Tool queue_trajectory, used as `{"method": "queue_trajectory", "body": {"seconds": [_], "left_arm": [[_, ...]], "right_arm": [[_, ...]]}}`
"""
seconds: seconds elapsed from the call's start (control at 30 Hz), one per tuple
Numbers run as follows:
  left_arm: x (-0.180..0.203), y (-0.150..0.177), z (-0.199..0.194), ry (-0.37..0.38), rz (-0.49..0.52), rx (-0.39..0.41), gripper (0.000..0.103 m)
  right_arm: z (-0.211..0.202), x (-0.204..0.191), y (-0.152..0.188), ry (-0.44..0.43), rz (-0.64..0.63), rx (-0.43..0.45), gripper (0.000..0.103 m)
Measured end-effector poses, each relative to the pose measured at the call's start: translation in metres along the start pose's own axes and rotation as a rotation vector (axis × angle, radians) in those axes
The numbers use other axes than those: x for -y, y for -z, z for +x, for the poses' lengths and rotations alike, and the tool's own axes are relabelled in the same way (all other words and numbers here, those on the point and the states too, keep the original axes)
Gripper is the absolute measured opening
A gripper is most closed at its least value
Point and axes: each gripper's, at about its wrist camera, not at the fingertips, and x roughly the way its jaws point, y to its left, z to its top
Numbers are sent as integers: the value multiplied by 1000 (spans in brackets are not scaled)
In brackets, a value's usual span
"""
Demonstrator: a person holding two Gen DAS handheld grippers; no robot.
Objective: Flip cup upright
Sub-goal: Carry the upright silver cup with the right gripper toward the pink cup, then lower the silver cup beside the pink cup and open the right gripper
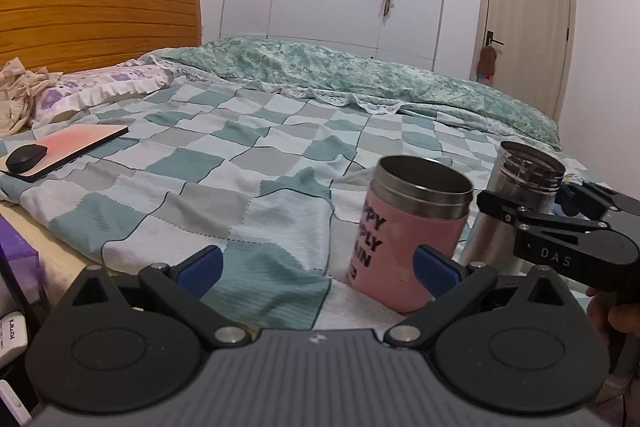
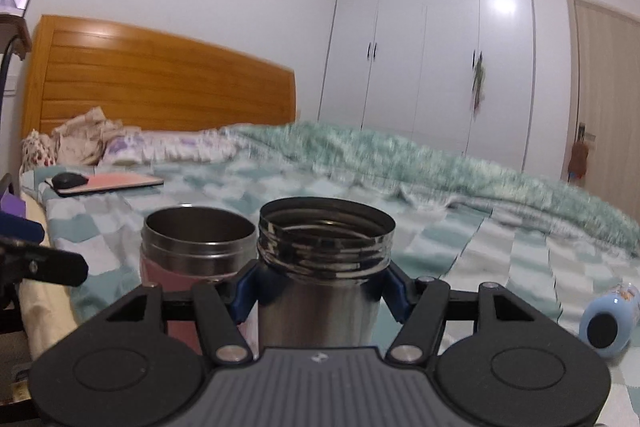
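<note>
A steel cup (image 2: pixel 320 279) with a threaded mouth stands upright, mouth up, between the blue pads (image 2: pixel 394 291) of my right gripper (image 2: pixel 318 293), which is shut on it. In the left wrist view the same steel cup (image 1: pixel 516 187) shows at the right with the right gripper (image 1: pixel 532 211) around it. A pink cup (image 1: pixel 404 239) with black lettering stands upright on the bed just left of it; it also shows in the right wrist view (image 2: pixel 188 259). My left gripper (image 1: pixel 316 267) is open and empty, its right pad (image 1: pixel 434 267) in front of the pink cup.
A checkered bedsheet (image 1: pixel 200 179) covers the bed. A pink pad (image 1: pixel 76 143) with a black mouse (image 1: pixel 26 157) lies at the left. A green quilt (image 1: pixel 360 75) lies behind. A light blue bottle (image 2: pixel 608 319) lies on its side at the right.
</note>
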Motion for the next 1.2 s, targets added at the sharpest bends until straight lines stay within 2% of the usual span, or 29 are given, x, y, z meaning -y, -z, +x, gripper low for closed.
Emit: {"method": "queue_trajectory", "body": {"seconds": [0.23, 0.27, 0.3, 0.37, 0.43, 0.53, 0.7, 0.87, 1.2], "left_arm": [[-2, 2, 0, -5, 0, 7, 103], [-2, 2, -1, -6, -1, 9, 103], [-1, 2, -2, -6, 0, 11, 103], [1, 1, -5, -7, 4, 22, 103], [4, 1, -10, -8, 9, 37, 103], [10, 2, -19, -2, 13, 66, 103], [28, 5, -35, 29, 27, 120, 103], [56, 15, -48, 71, 38, 177, 103], [108, 52, -47, 157, 53, 181, 103]], "right_arm": [[-1, 4, 0, 0, 30, -26, 63], [0, 4, -1, -3, 35, -31, 69], [-1, 5, -1, 0, 42, -29, 79], [-8, 7, -3, 4, 52, -8, 90], [-15, 9, -5, -4, 65, 7, 92], [-33, 15, -6, -13, 80, 38, 102], [-69, 29, -2, 2, 98, 59, 103], [-112, 46, 11, 53, 90, 54, 103], [-189, 88, 63, 209, 104, -2, 103]]}}
